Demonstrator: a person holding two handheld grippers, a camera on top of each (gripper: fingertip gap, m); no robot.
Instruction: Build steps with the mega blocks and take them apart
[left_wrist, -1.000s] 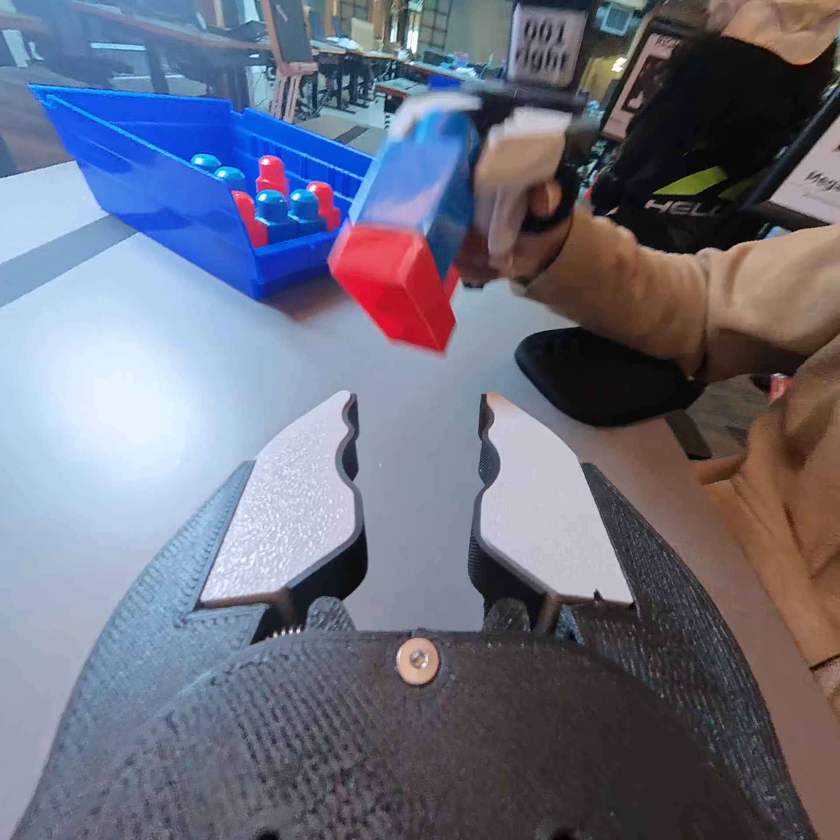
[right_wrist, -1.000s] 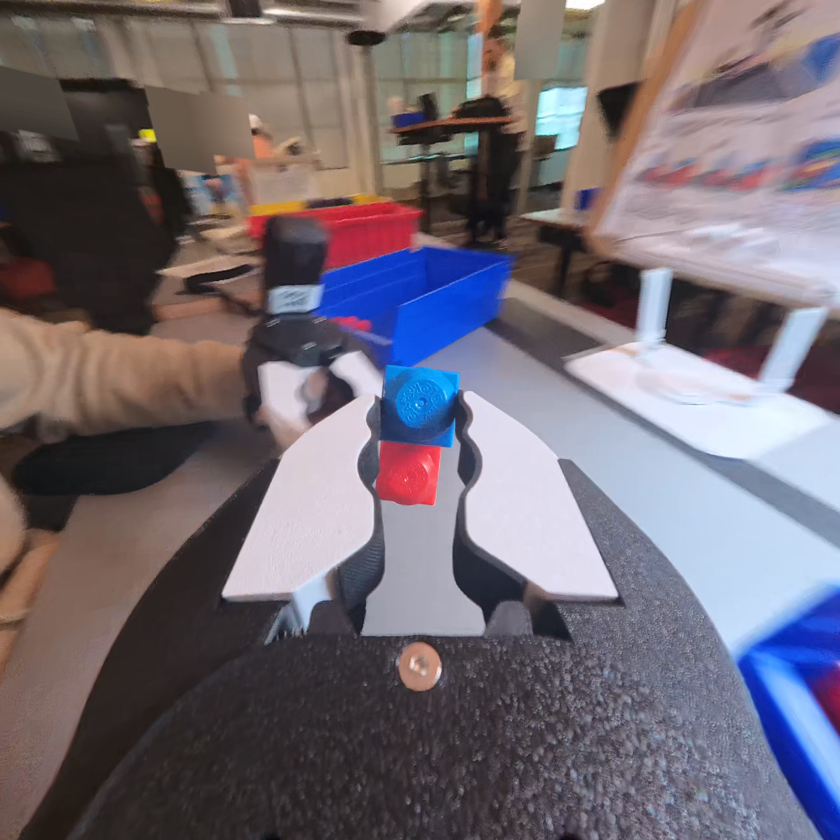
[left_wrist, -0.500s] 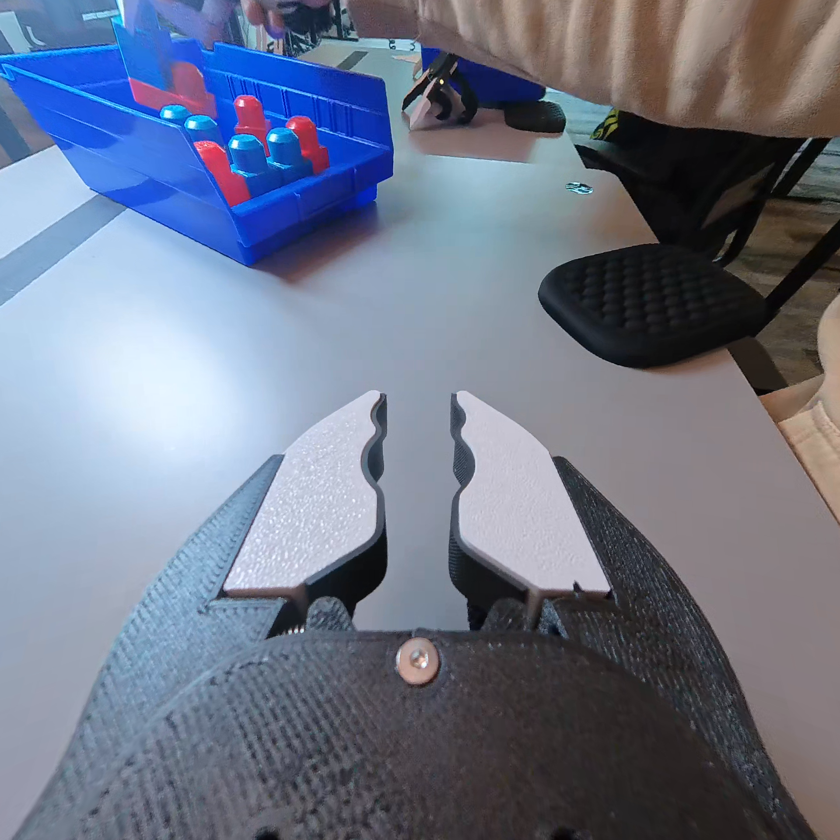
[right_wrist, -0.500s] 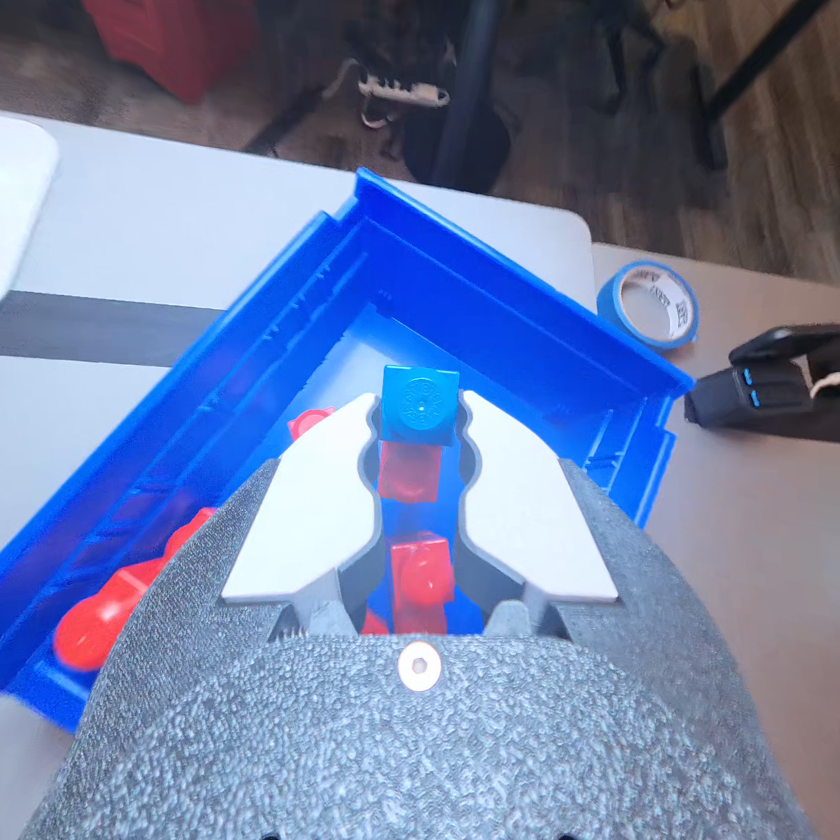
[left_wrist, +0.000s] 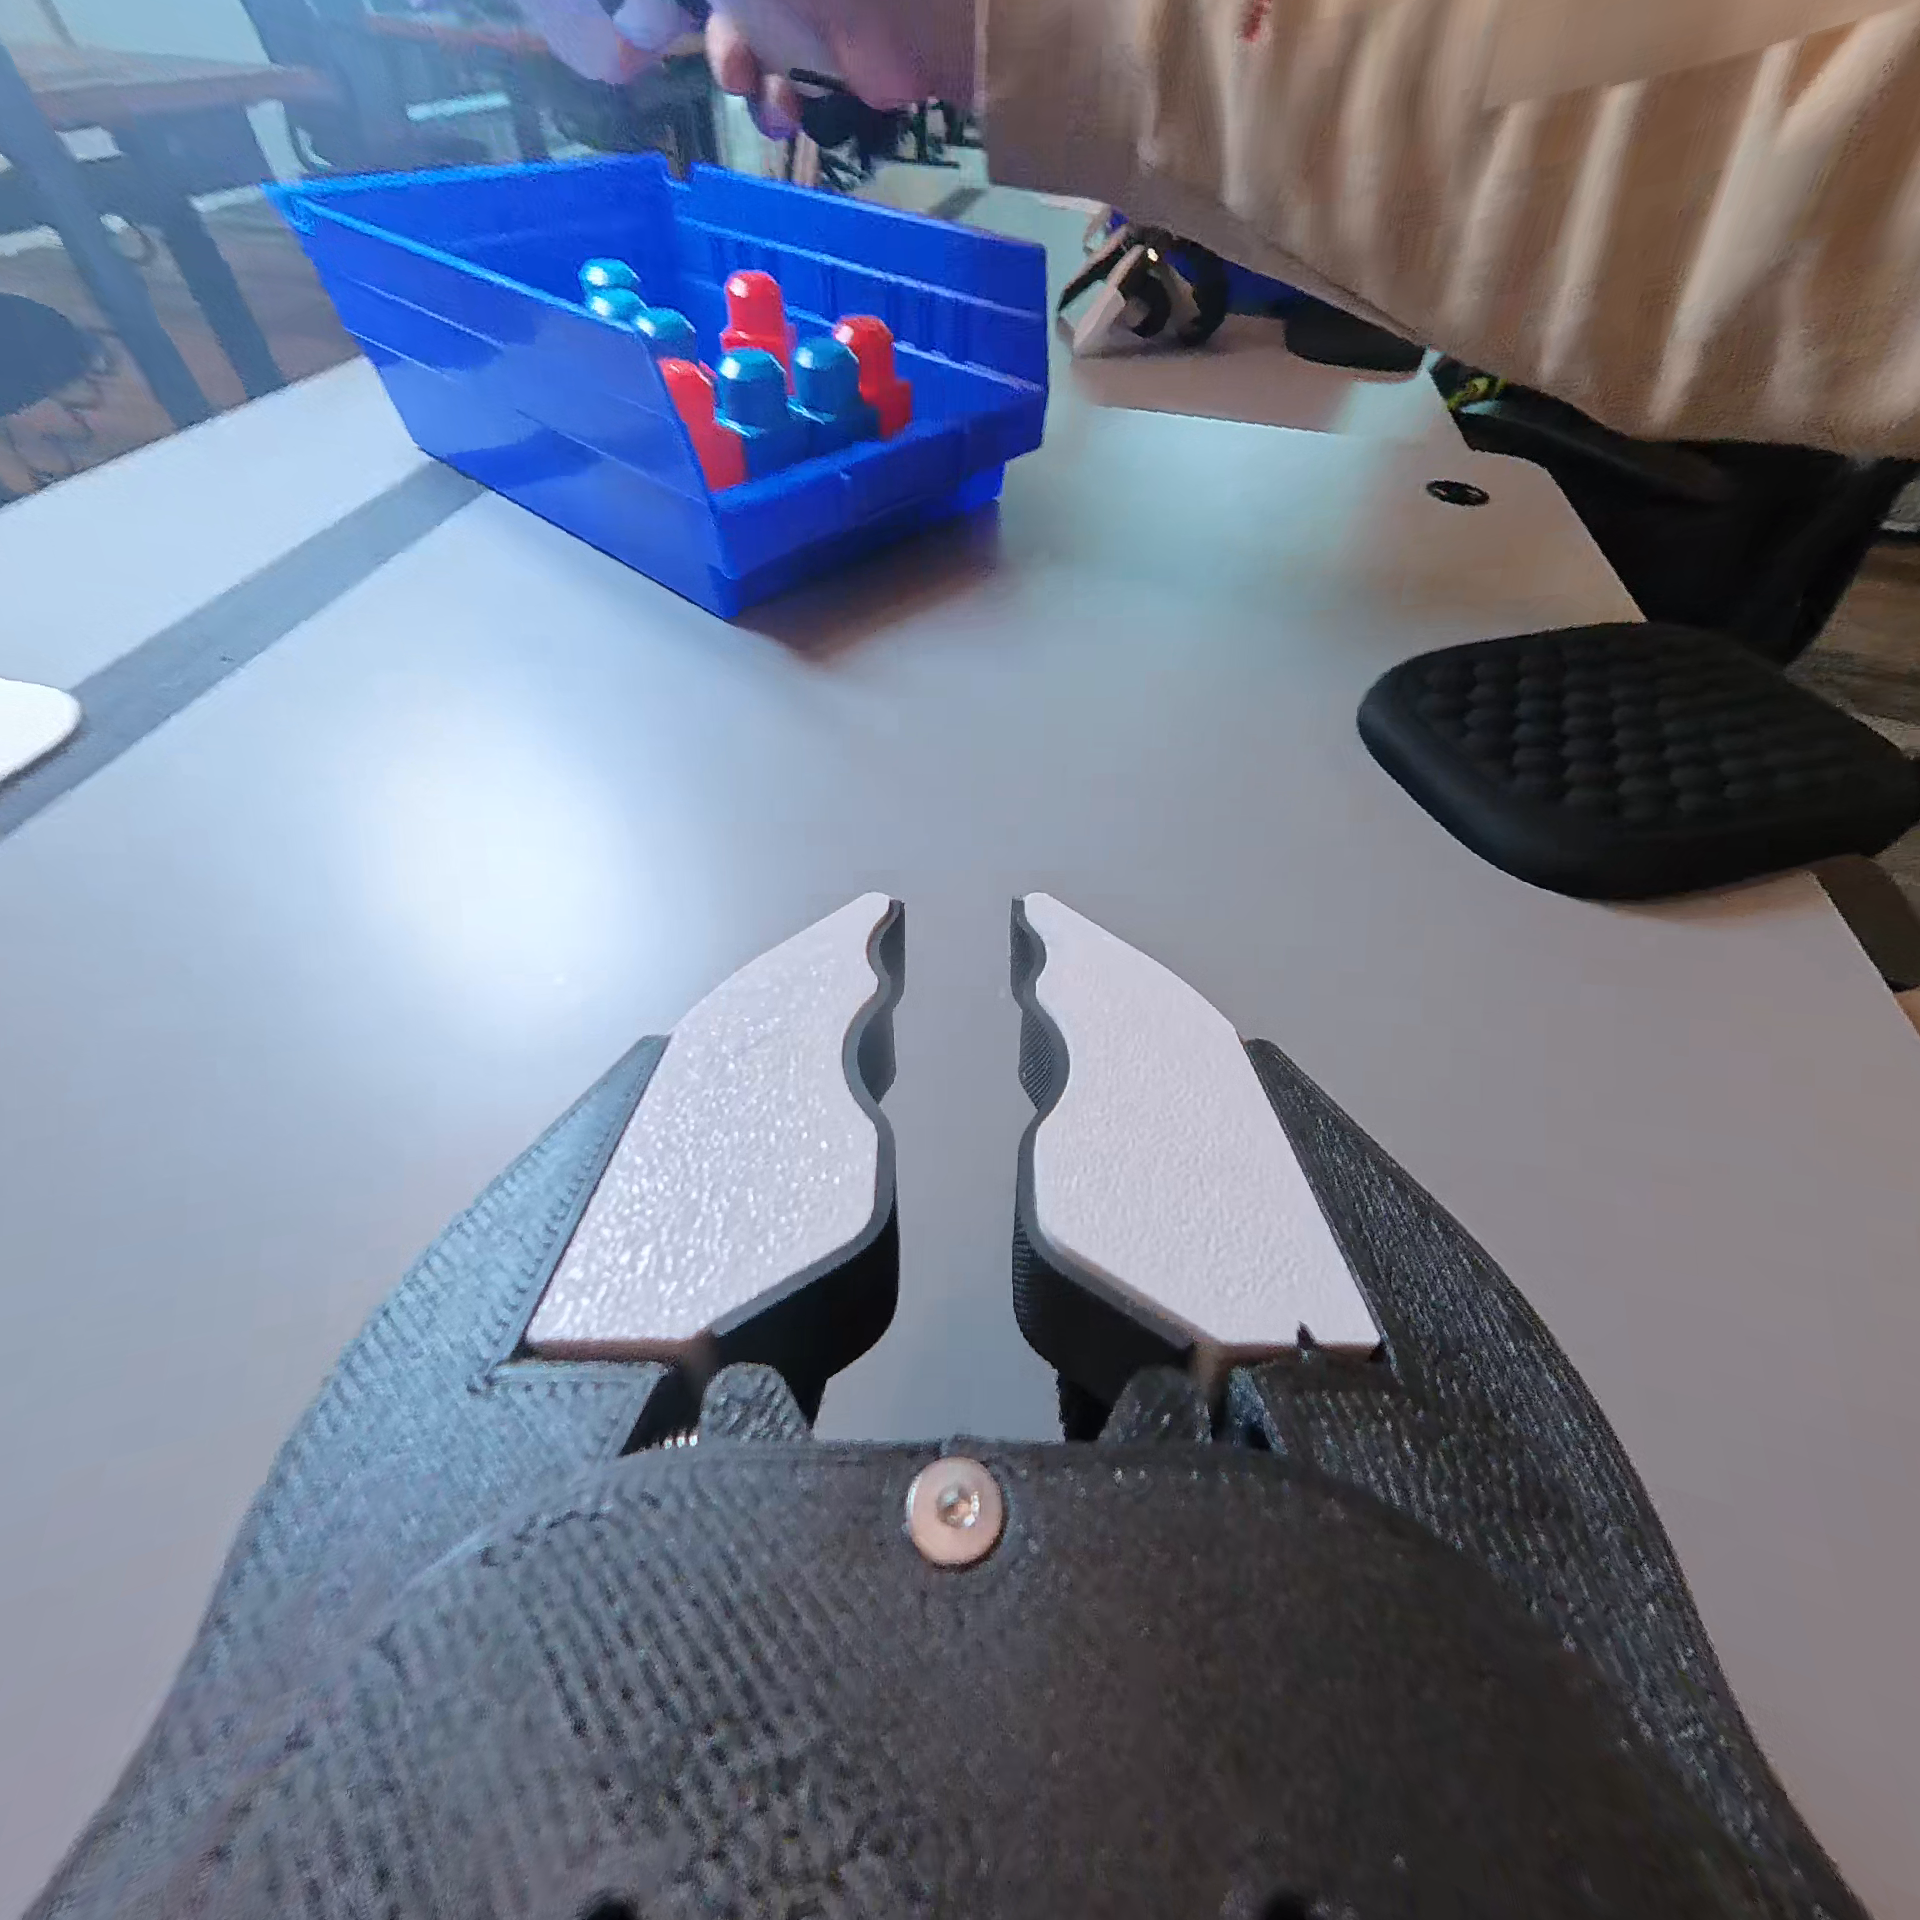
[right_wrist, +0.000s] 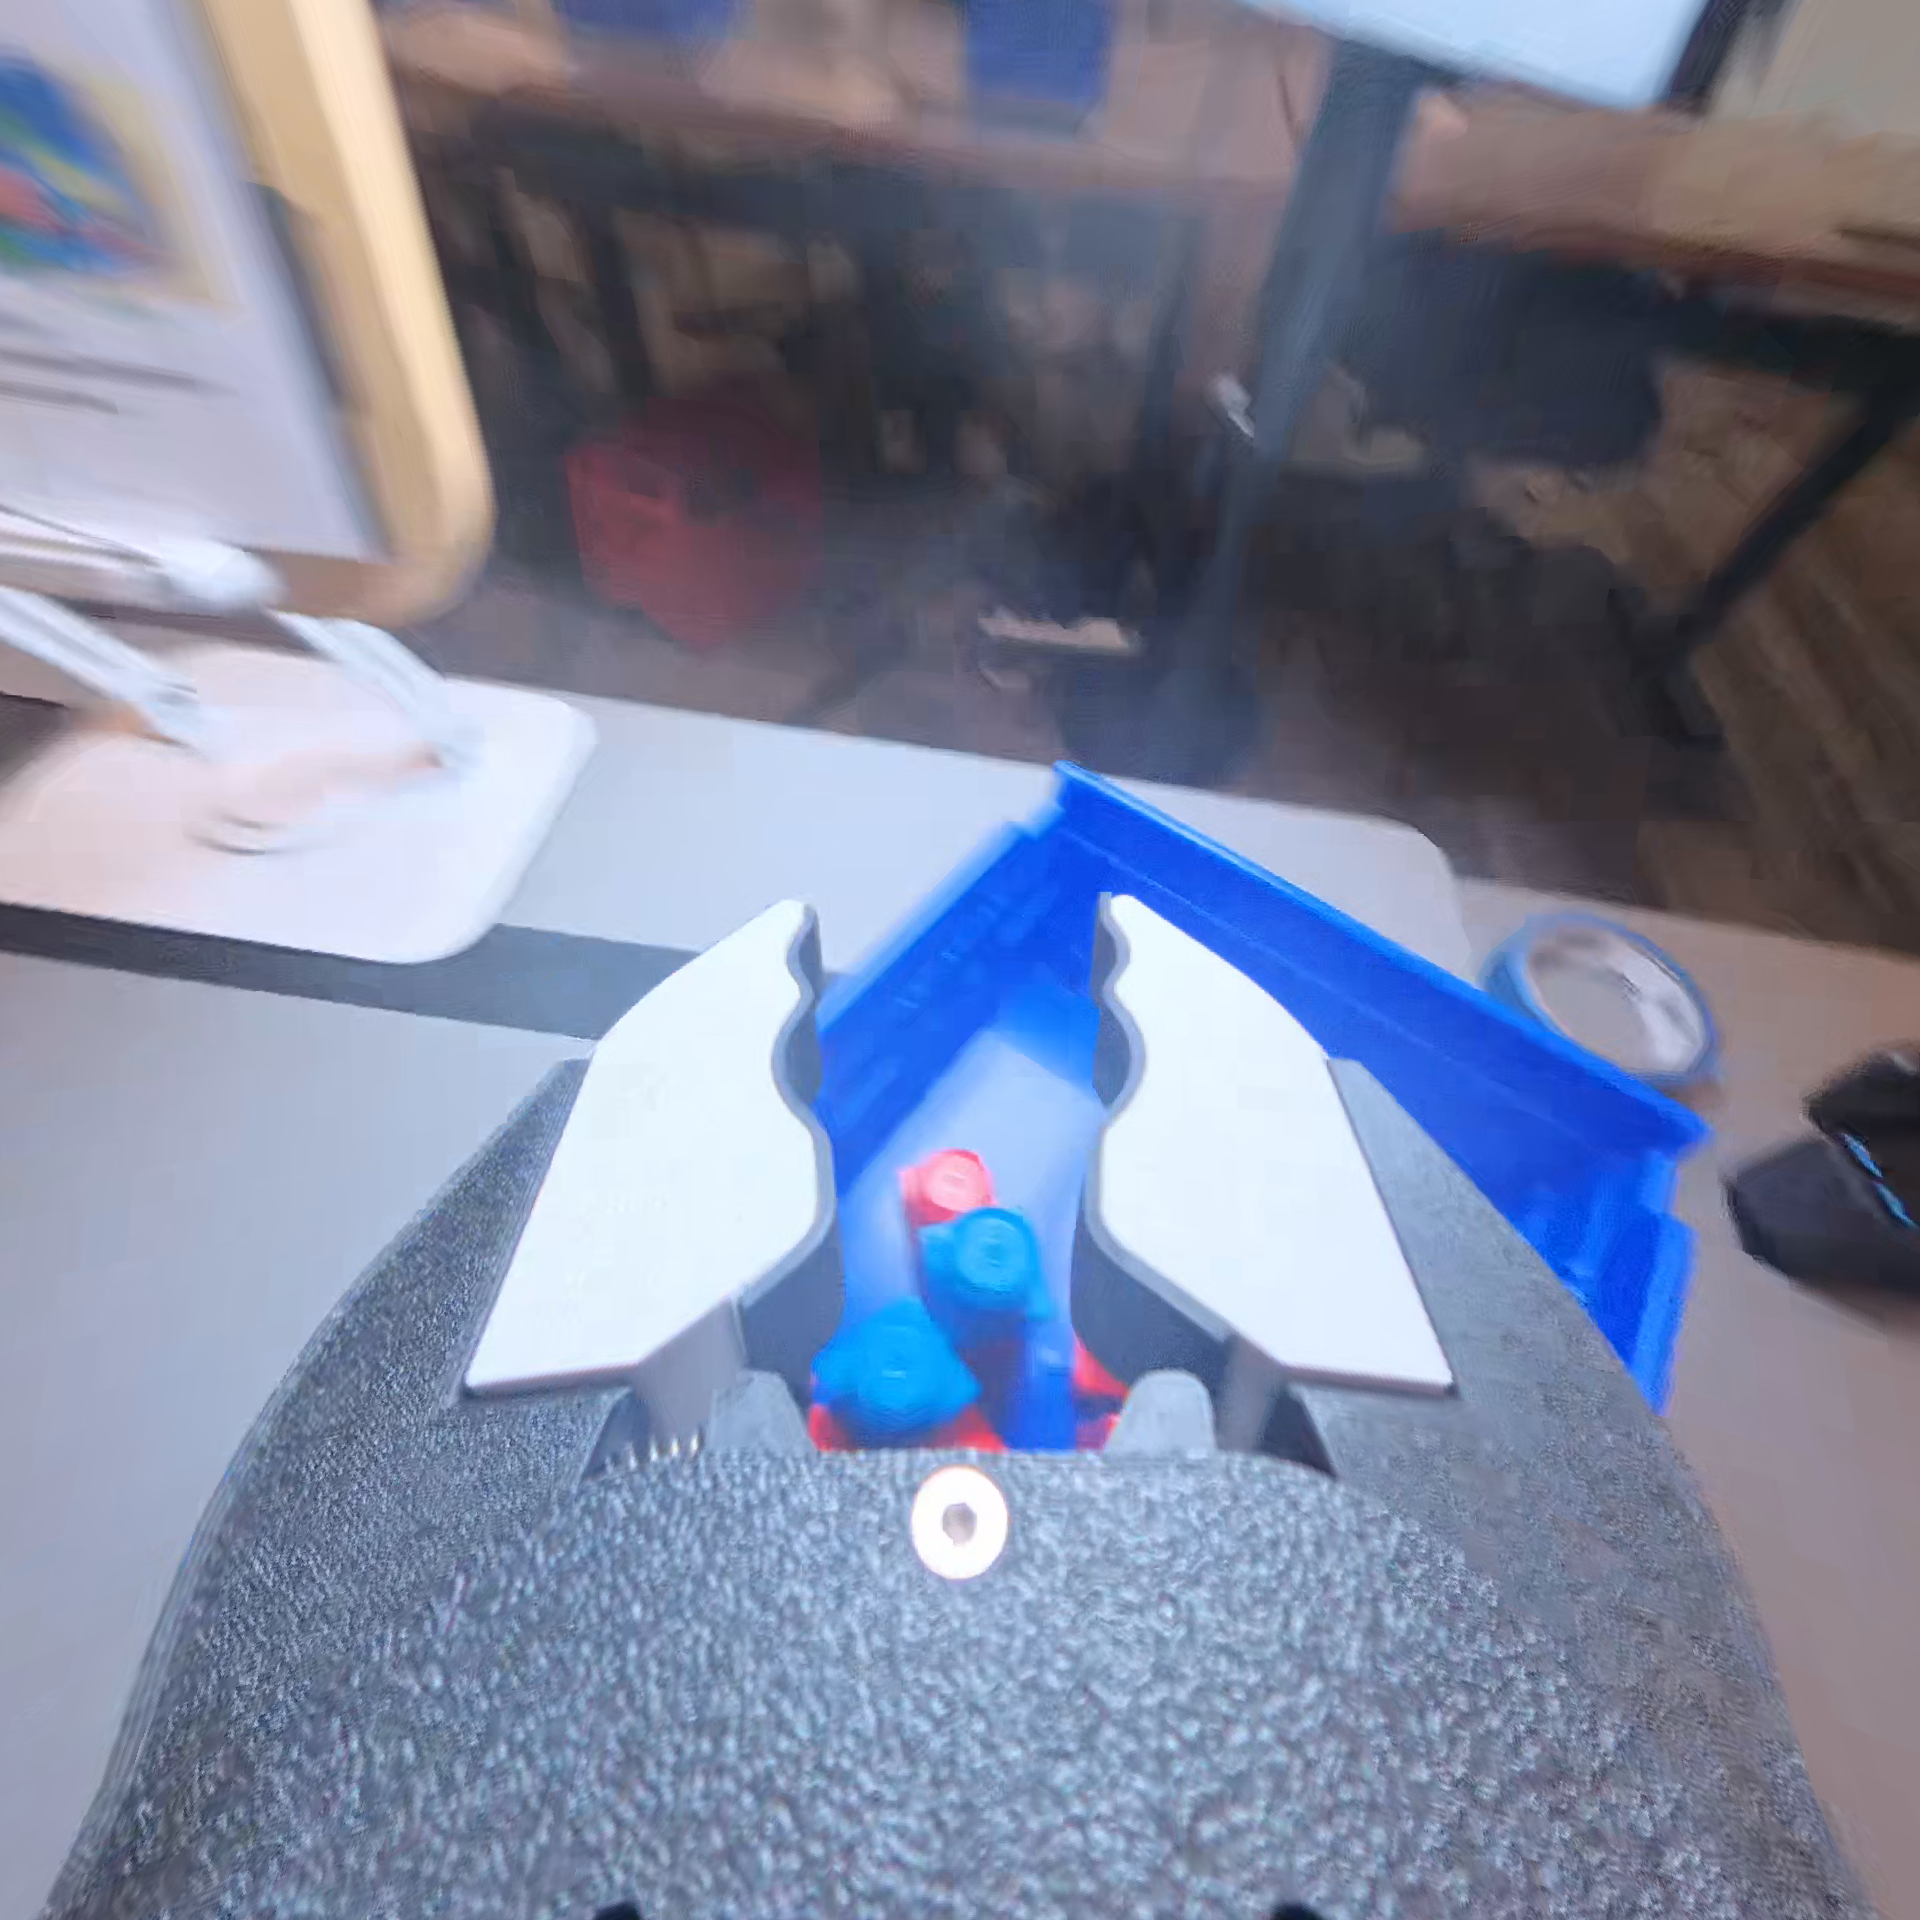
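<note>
My right gripper (right_wrist: 956, 935) hangs over the blue bin (right_wrist: 1351, 966), jaws wide apart, holding nothing. The red and blue mega blocks (left_wrist: 769, 384) lie in the bin, at the desk's (left_wrist: 520, 831) far edge. My left gripper (left_wrist: 956, 914) sits low over bare desk, jaws narrowly parted, empty.

My left gripper (left_wrist: 957, 914) is just hanging low over the grey table (left_wrist: 436, 852), fingers a narrow gap apart with nothing between them. Up ahead sits the blue bin (left_wrist: 582, 416) with red and blue mega blocks (left_wrist: 769, 390) standing in it. A black padded armrest (left_wrist: 1631, 748) pokes in on the right, my beige sleeve (left_wrist: 1507, 187) above.
</note>
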